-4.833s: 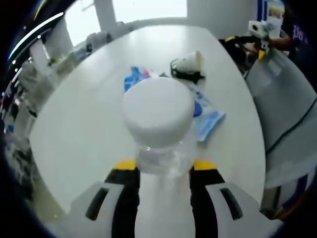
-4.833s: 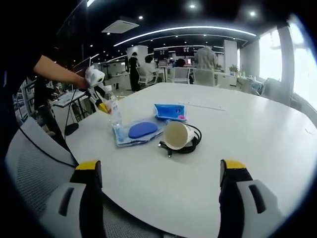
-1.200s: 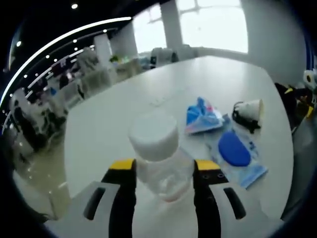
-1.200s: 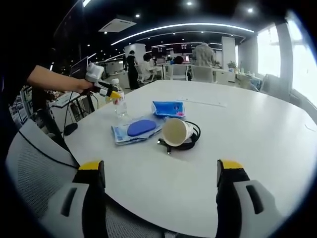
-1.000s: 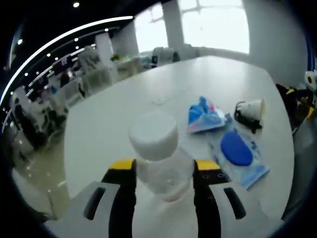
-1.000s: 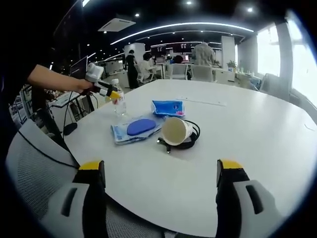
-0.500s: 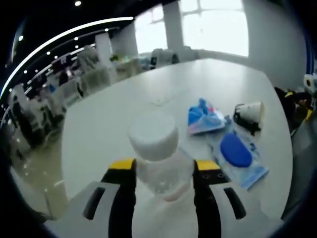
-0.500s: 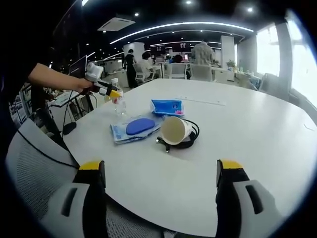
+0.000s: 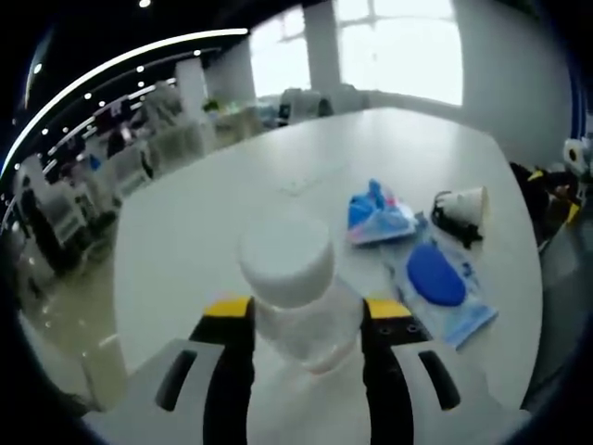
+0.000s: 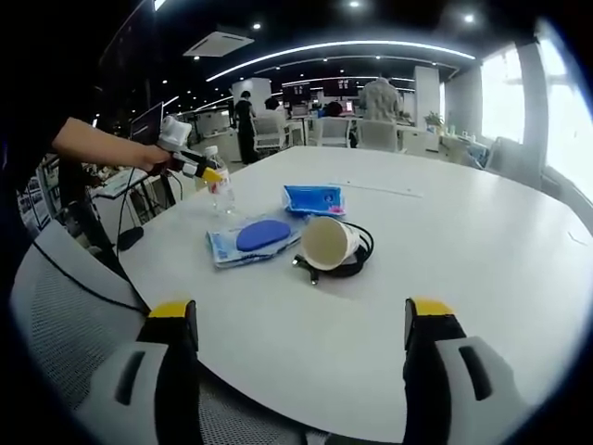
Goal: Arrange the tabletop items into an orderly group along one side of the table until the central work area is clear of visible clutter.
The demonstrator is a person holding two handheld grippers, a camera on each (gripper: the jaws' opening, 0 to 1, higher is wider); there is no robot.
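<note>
A clear plastic bottle (image 9: 289,283) with a white cap sits between my left gripper's (image 9: 306,311) jaws, which are shut on it. In the right gripper view the bottle (image 10: 219,190) stands upright at the table's left edge, with the left gripper (image 10: 190,162) and a person's hand on it. A blue packet (image 10: 313,199), a blue oval pad (image 10: 262,235) on a clear pouch (image 10: 232,252), and a paper cup (image 10: 326,243) lying on its side over a black cable (image 10: 359,252) sit mid-table. My right gripper (image 10: 301,366) stands open near the front edge, holding nothing.
The round white table (image 10: 445,269) has bare room on its right and far parts. A mesh chair back (image 10: 65,306) stands at the left front edge. Desks, chairs and people fill the office behind.
The left gripper has tipped from looking down on the table to looking across it, the bottle still in its jaws. Over the last second hardly anything moved; the right gripper stayed still.
</note>
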